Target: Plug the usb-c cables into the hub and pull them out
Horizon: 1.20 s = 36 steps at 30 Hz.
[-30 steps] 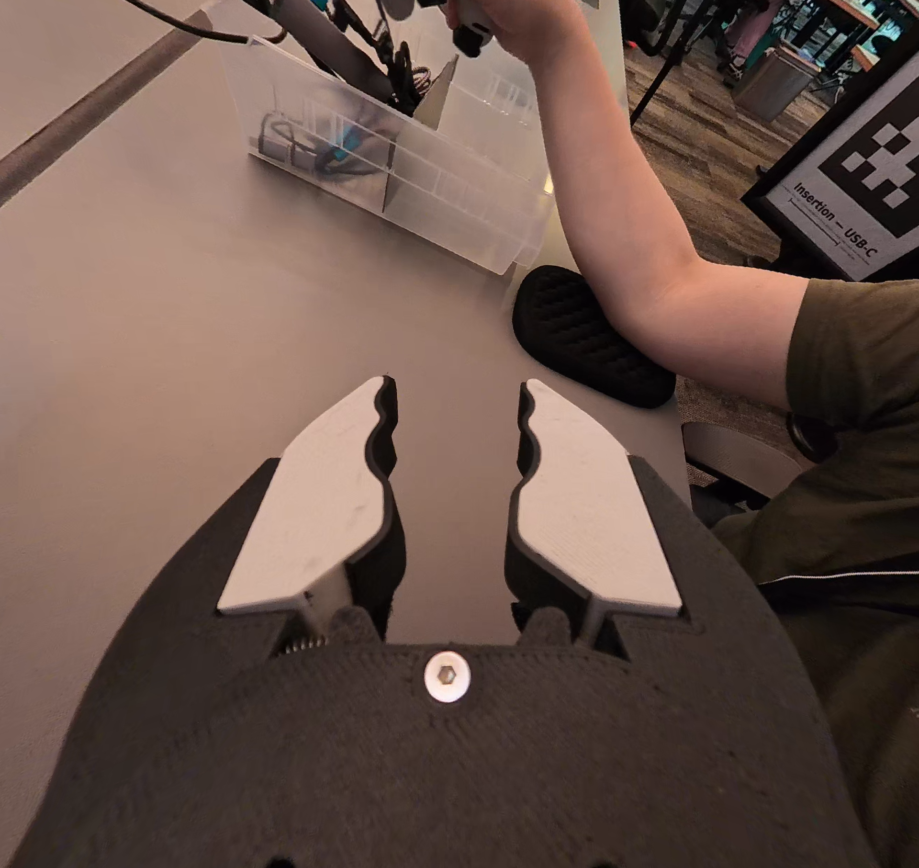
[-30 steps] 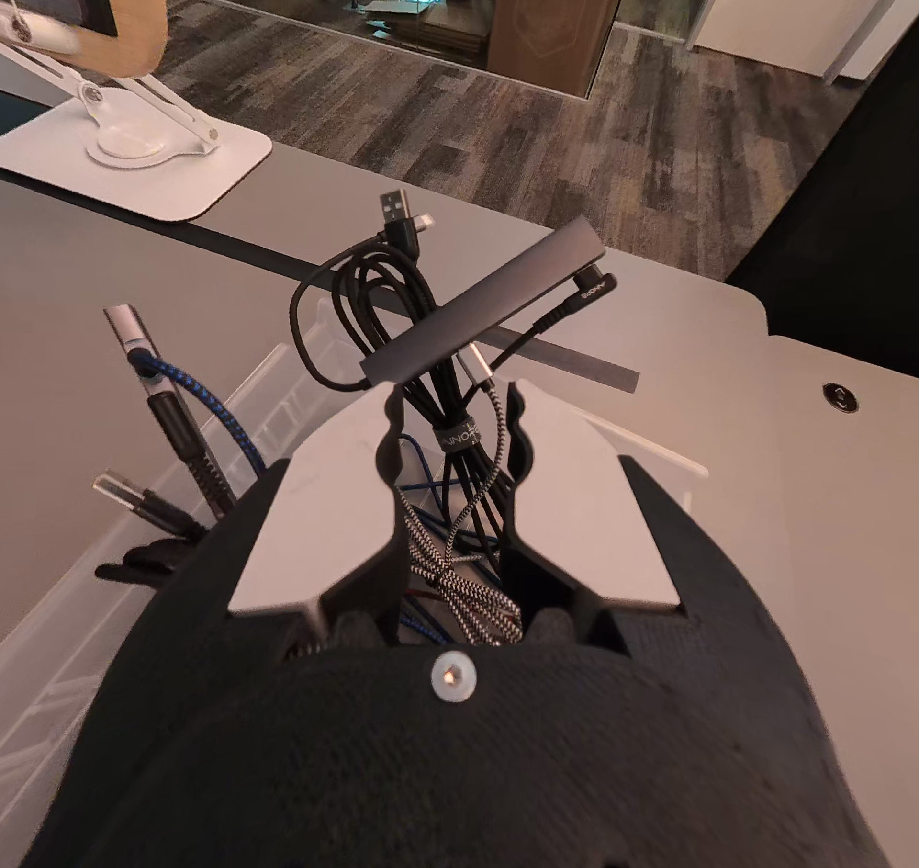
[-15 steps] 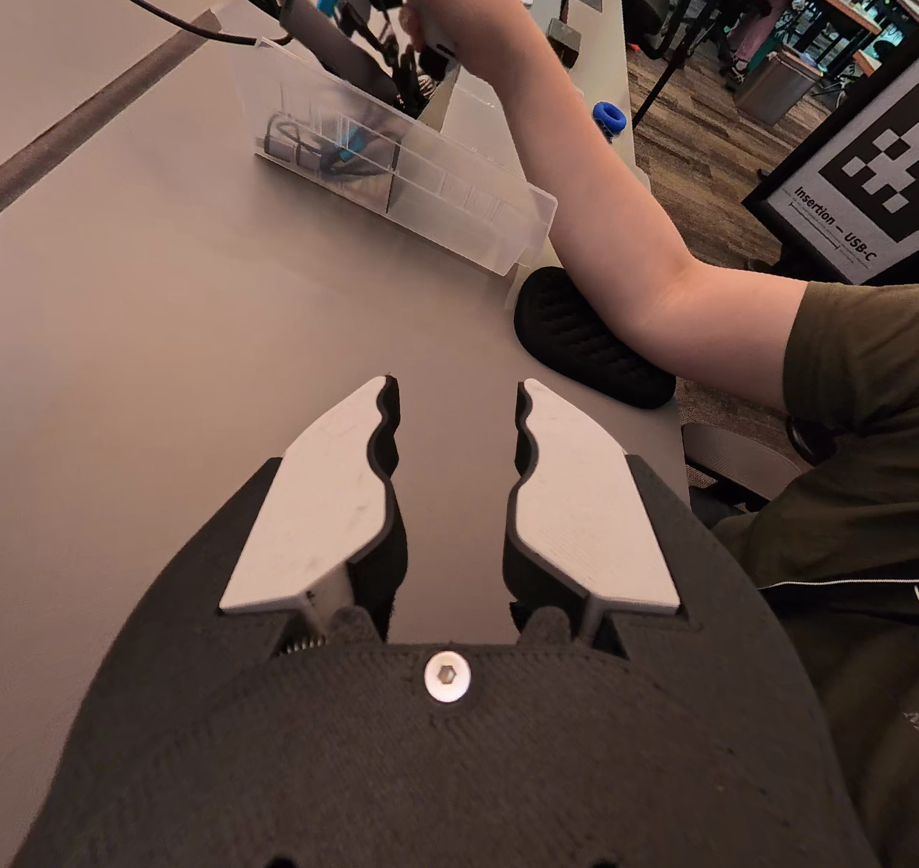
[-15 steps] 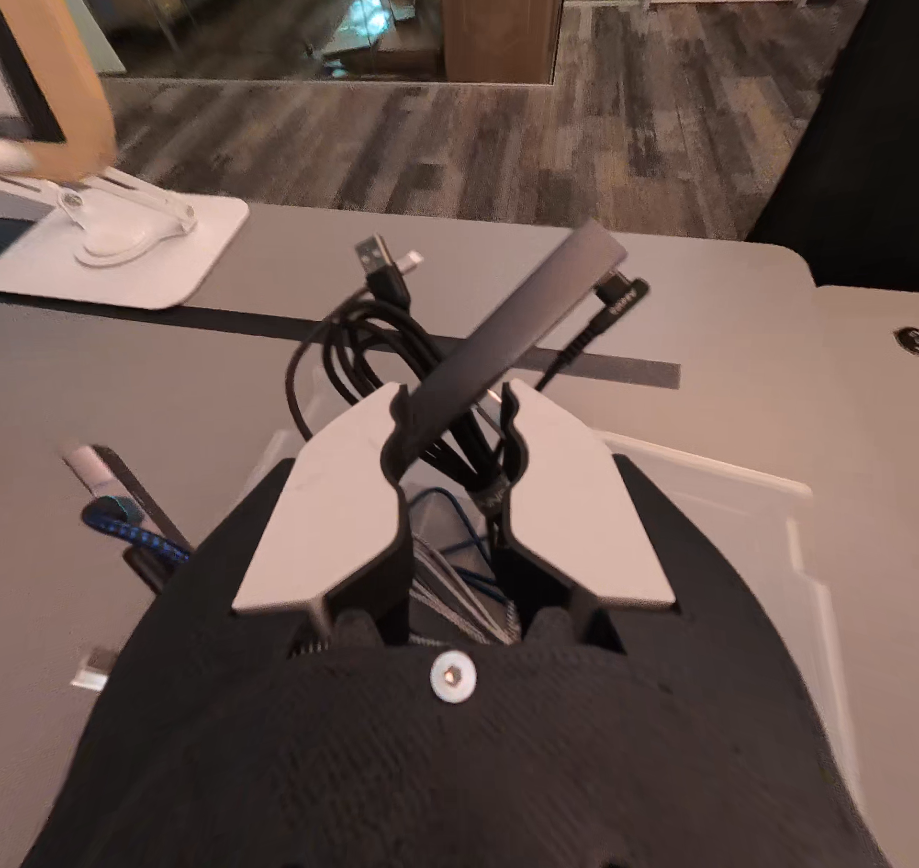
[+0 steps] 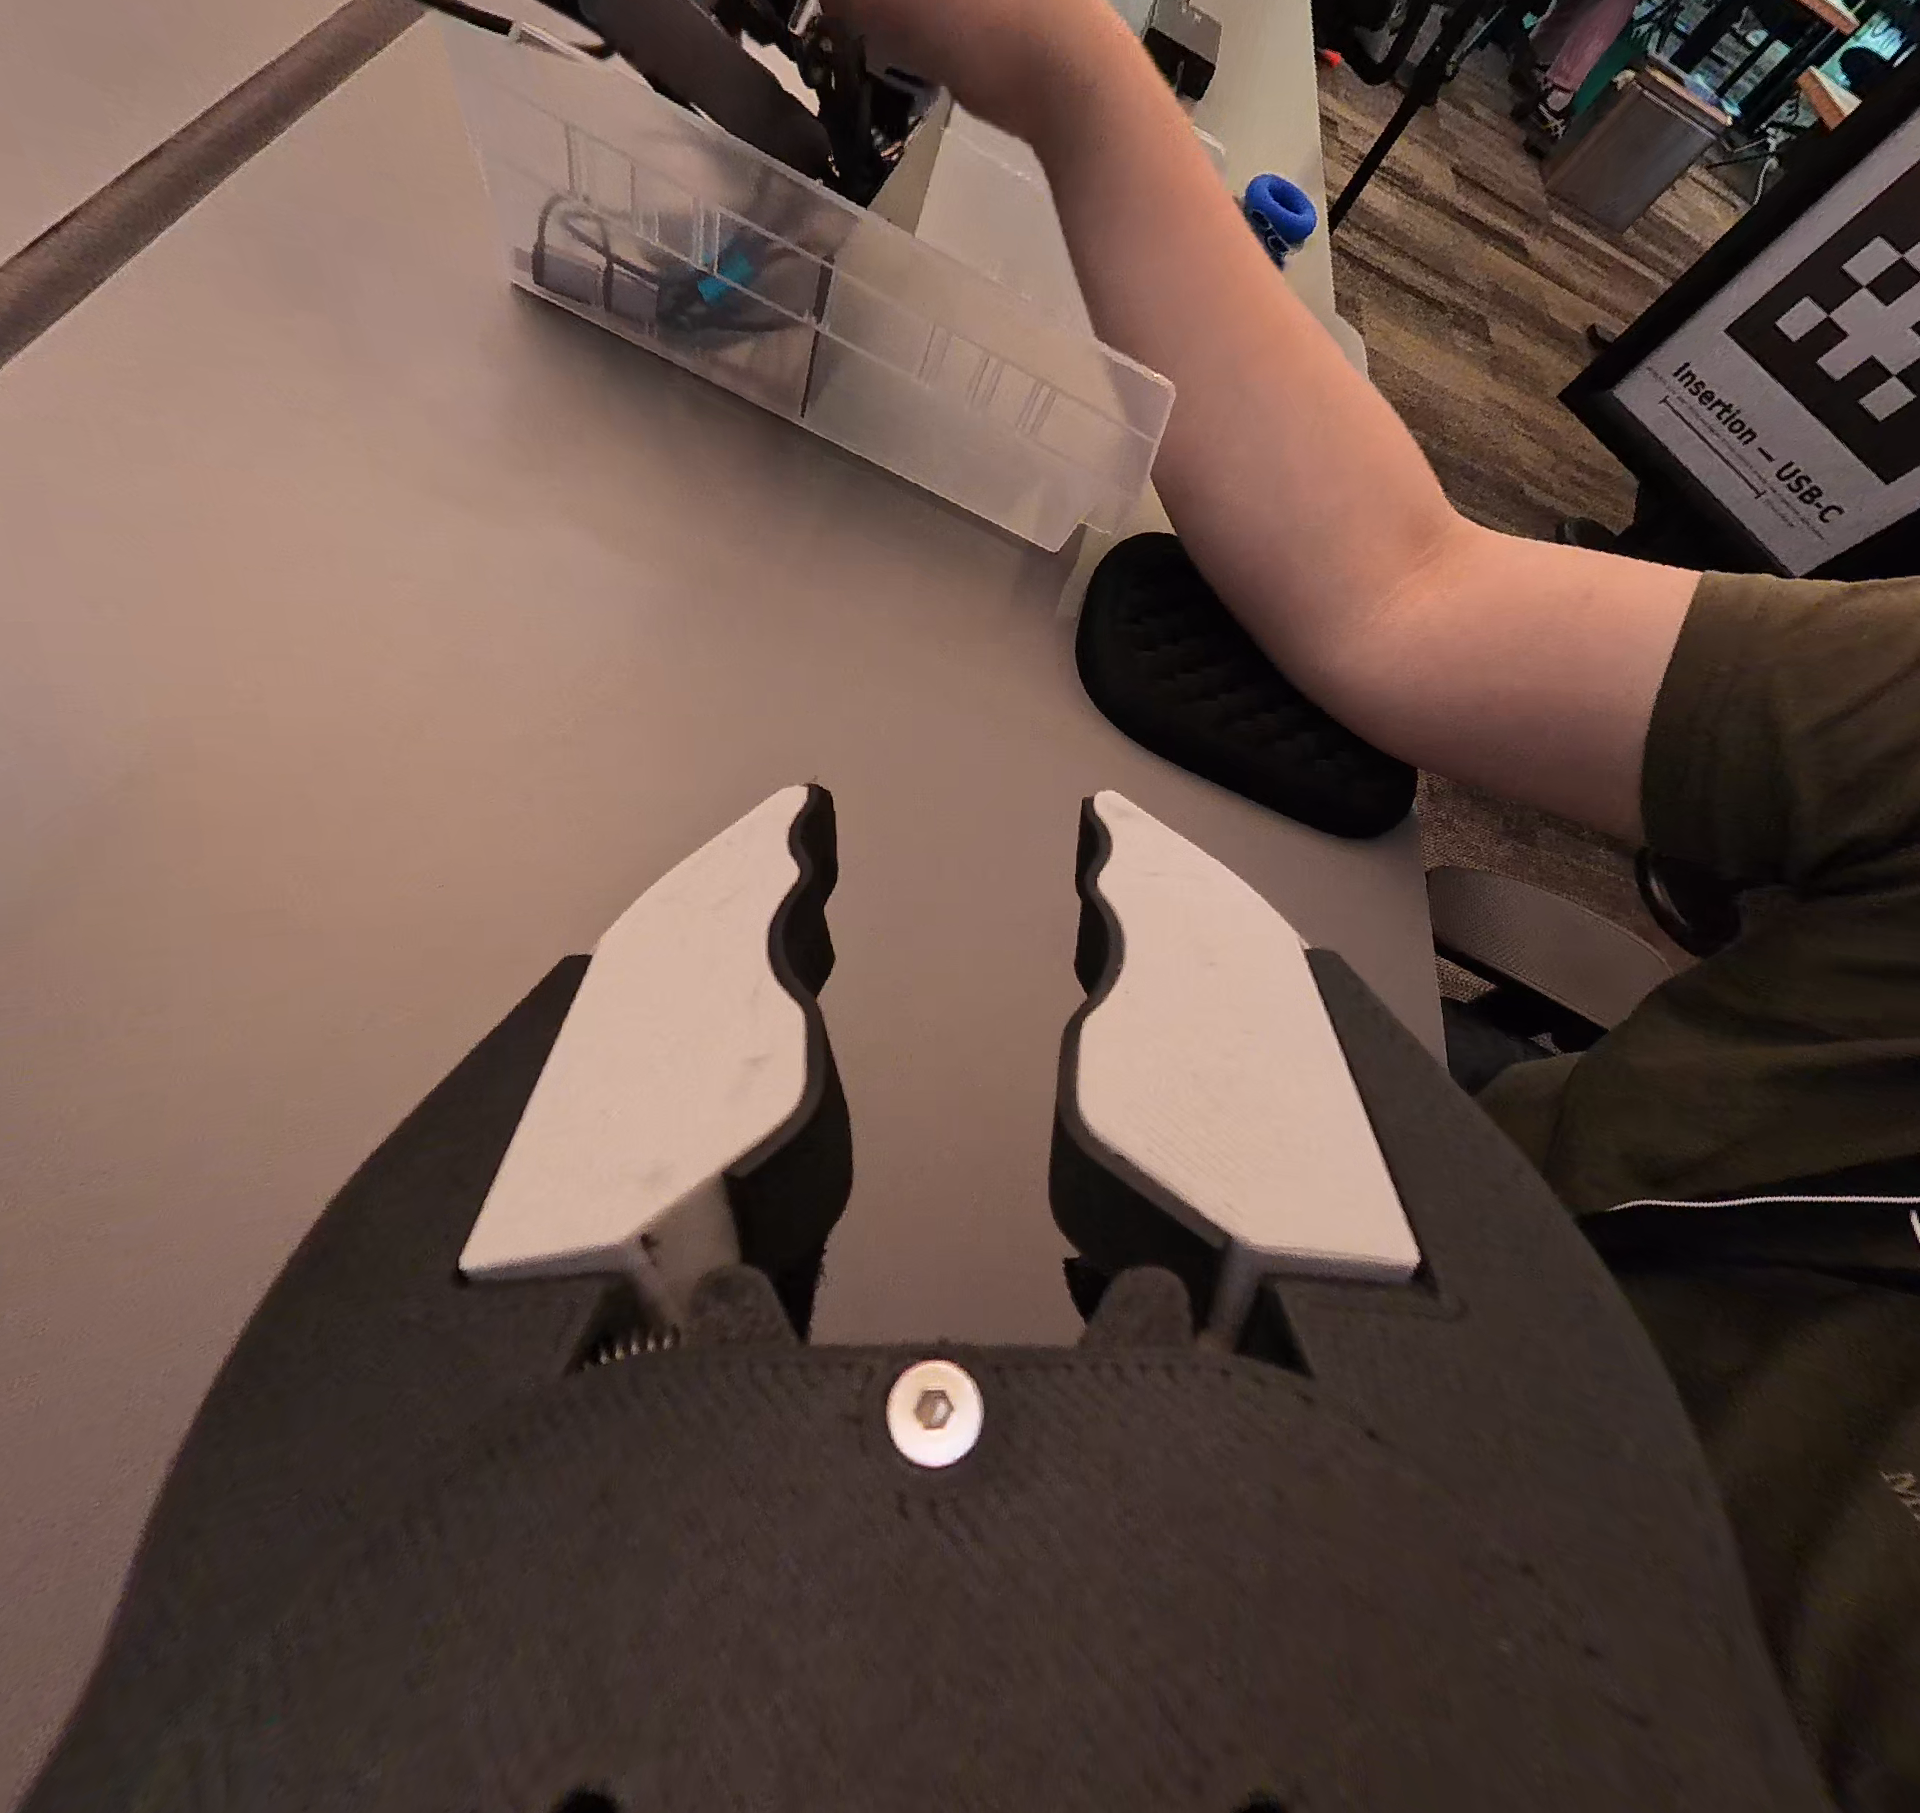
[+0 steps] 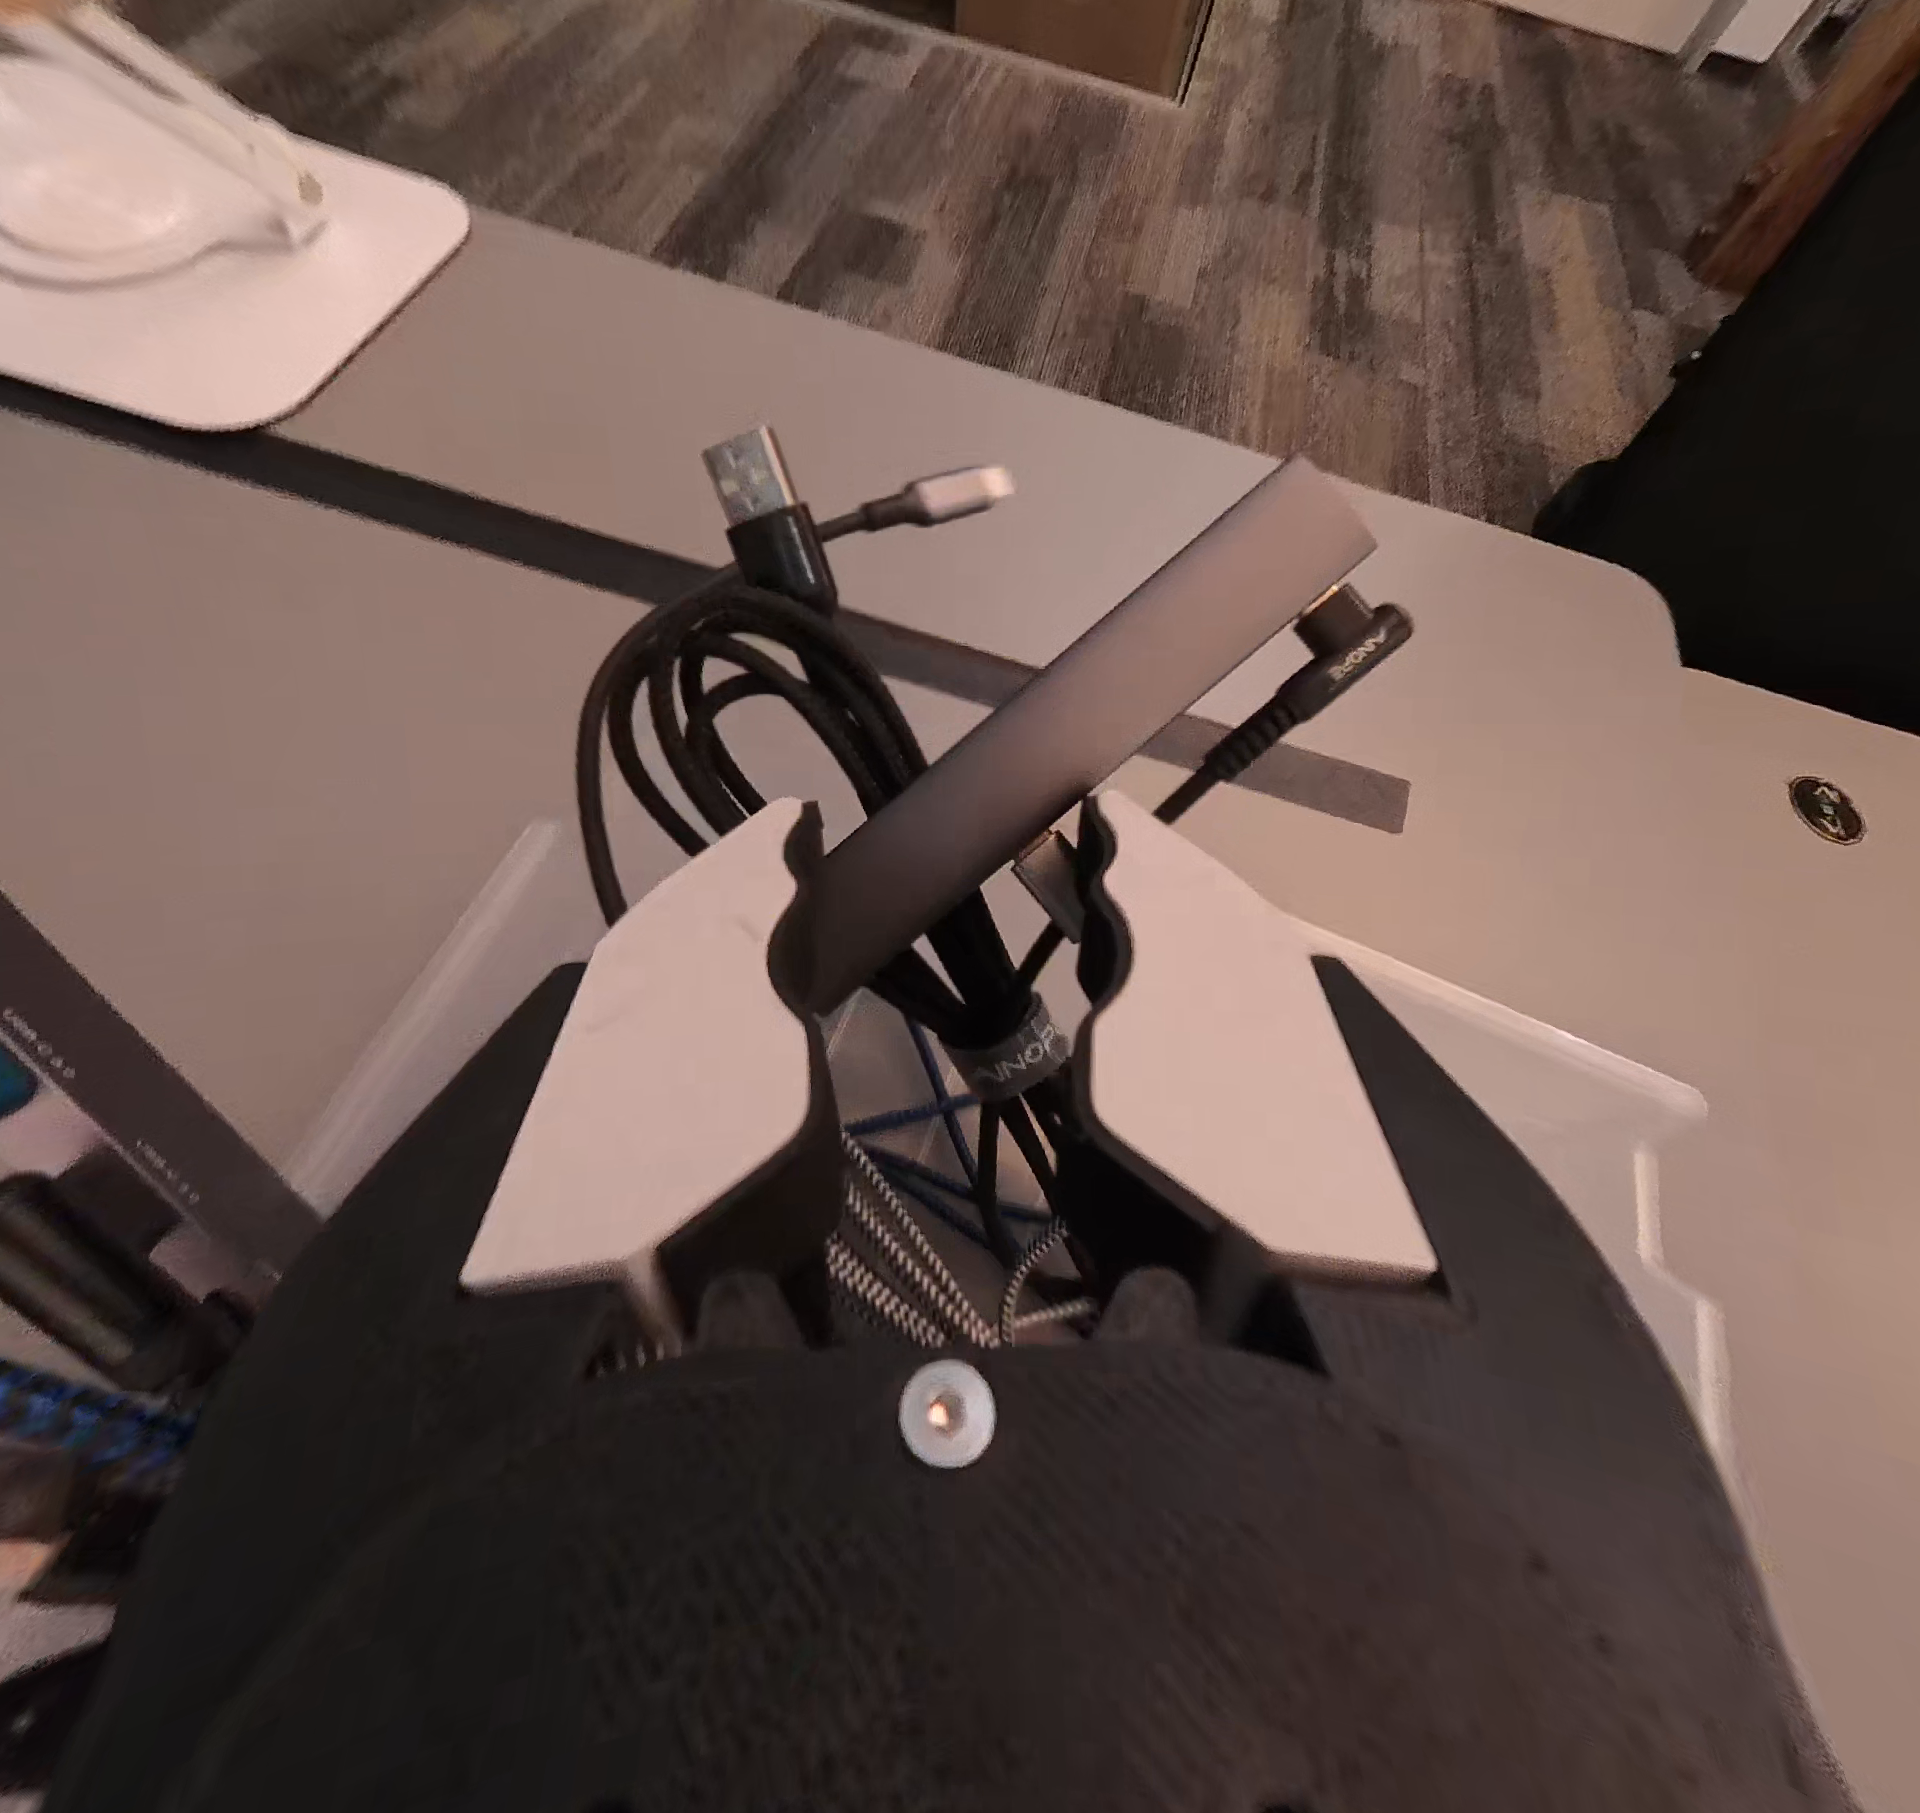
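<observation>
In the right wrist view a long dark grey hub (image 6: 1091, 703) leans up out of a clear plastic bin (image 6: 1507, 1067). My right gripper (image 6: 945, 818) is open, and the hub's lower end lies between its fingers, against the left finger (image 6: 717, 932). A bundle of black cables (image 6: 727, 703) with a USB-A plug (image 6: 748, 485) stands behind the hub. An angled black USB-C plug (image 6: 1340, 651) sits by the hub's upper end. My left gripper (image 5: 945, 807) is open and empty over bare table. The hub (image 5: 686, 49) also shows in the left wrist view.
The bin (image 5: 831, 329) stands at the far side of the grey table. A person's arm (image 5: 1247, 413) reaches over it. A black wrist rest (image 5: 1226, 693) lies at the table's right edge. A second grey hub (image 6: 135, 1119) is at the left. A white stand base (image 6: 208, 309) is far left. Tip to tip, the grippers are about 40 centimetres apart.
My right gripper has moved forward onto the hub, whose lower end now sits between the fingers. The left gripper has stayed in place, open.
</observation>
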Each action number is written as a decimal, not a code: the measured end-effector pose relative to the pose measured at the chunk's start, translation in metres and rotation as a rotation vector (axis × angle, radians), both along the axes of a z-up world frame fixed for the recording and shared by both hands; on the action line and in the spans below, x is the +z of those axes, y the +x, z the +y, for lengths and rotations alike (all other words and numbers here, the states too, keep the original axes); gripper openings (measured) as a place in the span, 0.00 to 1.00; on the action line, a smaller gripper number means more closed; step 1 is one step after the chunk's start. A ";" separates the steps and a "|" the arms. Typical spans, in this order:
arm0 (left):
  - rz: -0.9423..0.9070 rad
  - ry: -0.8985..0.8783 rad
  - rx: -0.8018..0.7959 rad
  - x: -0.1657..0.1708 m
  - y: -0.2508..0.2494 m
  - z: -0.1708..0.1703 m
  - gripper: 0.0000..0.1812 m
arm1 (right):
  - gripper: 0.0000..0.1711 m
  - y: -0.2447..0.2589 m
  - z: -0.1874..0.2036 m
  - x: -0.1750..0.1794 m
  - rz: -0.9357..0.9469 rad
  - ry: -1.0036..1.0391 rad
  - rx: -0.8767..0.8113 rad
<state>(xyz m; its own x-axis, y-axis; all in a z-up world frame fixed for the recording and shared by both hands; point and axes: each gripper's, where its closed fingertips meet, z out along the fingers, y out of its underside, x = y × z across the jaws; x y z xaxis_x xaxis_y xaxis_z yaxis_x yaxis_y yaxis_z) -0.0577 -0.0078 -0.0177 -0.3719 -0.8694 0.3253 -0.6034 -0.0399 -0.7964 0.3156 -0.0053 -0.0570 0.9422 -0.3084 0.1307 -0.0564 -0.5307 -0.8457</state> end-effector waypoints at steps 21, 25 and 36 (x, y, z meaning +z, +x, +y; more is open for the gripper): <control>-0.011 -0.008 0.019 0.012 -0.006 0.012 0.24 | 0.37 -0.005 -0.049 0.016 -0.090 -0.198 0.009; -0.076 -0.003 0.114 0.044 -0.020 0.035 0.24 | 0.39 0.014 -0.117 0.016 -0.005 -0.283 -0.192; 0.227 0.399 1.003 0.049 -0.205 0.247 0.43 | 0.36 0.007 -0.225 -0.031 0.321 -0.314 -0.400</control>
<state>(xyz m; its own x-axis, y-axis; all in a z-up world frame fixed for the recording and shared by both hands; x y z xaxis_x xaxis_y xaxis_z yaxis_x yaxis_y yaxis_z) -0.2625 0.2390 0.0312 0.5939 -0.8011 -0.0742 -0.5746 -0.3579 -0.7360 0.3228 -0.2302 -0.0879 0.7684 -0.6400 0.0010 -0.5300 -0.6372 -0.5596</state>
